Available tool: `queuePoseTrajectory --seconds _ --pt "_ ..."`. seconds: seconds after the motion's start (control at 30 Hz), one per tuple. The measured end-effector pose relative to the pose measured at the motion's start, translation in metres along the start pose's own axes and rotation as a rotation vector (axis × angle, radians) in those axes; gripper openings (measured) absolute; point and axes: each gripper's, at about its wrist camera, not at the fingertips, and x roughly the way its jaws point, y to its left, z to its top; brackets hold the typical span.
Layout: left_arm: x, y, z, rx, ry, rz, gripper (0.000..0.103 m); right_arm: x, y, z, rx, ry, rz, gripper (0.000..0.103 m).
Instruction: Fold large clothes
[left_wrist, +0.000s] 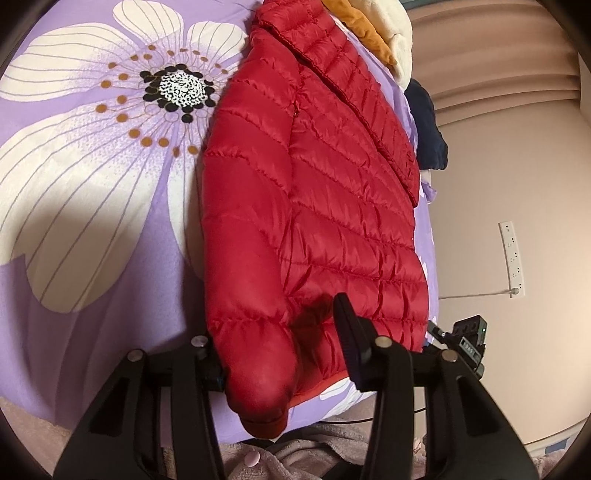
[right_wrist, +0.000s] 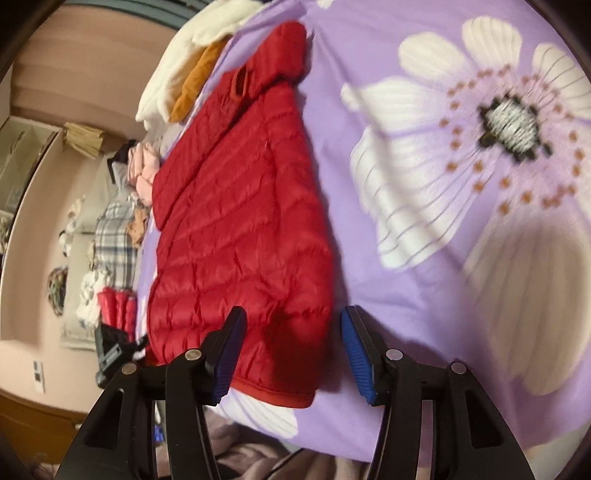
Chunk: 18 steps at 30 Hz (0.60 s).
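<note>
A red quilted puffer jacket (left_wrist: 314, 192) lies on a purple bedsheet with large white flowers (left_wrist: 92, 155), folded lengthwise, one sleeve laid along its left side. My left gripper (left_wrist: 284, 354) is open, its fingers either side of the sleeve cuff (left_wrist: 262, 417) at the bed's near edge. In the right wrist view the jacket (right_wrist: 240, 229) lies left of centre on the sheet (right_wrist: 424, 277). My right gripper (right_wrist: 291, 354) is open with blue pads (right_wrist: 354, 354), straddling the jacket's hem corner (right_wrist: 295, 391).
A pile of white, orange and navy clothes (left_wrist: 391, 40) lies at the far end of the bed; it shows in the right wrist view (right_wrist: 184, 81) too. Plaid and pink clothes (right_wrist: 118, 229) lie beside the bed. A wall power strip (left_wrist: 511, 258) hangs on the right.
</note>
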Motion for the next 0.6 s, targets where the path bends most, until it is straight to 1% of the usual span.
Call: queuePoseTrajectory --seconds 0.03,0.07,0.1,0.13,0.17,0.2,0.23,0.33,0.4,0.5,0.6 --pt "0.000 0.000 0.000 0.002 -0.001 0.000 0.045 0.005 0.003 -0.001 -0.010 0.008 0.017 0.053" --pt "0.000 -0.001 0.000 0.003 -0.003 0.001 0.045 0.008 0.007 -0.001 -0.021 0.007 0.018 0.051" --pt "0.000 -0.001 -0.001 0.002 -0.006 0.003 0.044 0.011 0.013 -0.002 -0.047 -0.002 0.015 0.044" --pt "0.000 -0.001 -0.002 0.001 -0.010 0.006 0.038 0.014 0.020 -0.001 -0.074 -0.002 0.015 0.028" --pt "0.000 -0.002 -0.003 0.002 -0.010 0.014 0.031 0.015 0.025 0.000 -0.092 -0.005 -0.002 0.026" --pt "-0.001 -0.001 -0.003 -0.003 -0.011 0.018 0.019 0.015 0.028 0.001 -0.108 -0.011 -0.009 0.023" --pt "-0.002 -0.001 -0.004 -0.010 -0.014 0.016 0.018 0.012 0.033 0.002 -0.128 -0.027 -0.006 0.019" --pt "-0.011 -0.004 -0.004 -0.013 -0.043 0.005 0.015 -0.002 0.043 0.005 -0.167 -0.081 0.009 0.016" --pt "-0.017 -0.012 -0.002 0.004 -0.061 -0.014 0.014 -0.012 0.053 0.006 -0.193 -0.118 0.026 0.016" --pt "-0.027 -0.032 0.001 0.060 -0.093 -0.025 0.014 -0.026 0.071 0.008 -0.250 -0.177 0.057 0.016" --pt "-0.038 -0.057 0.004 0.138 -0.135 -0.040 0.014 -0.037 0.092 0.007 -0.318 -0.225 0.082 0.015"
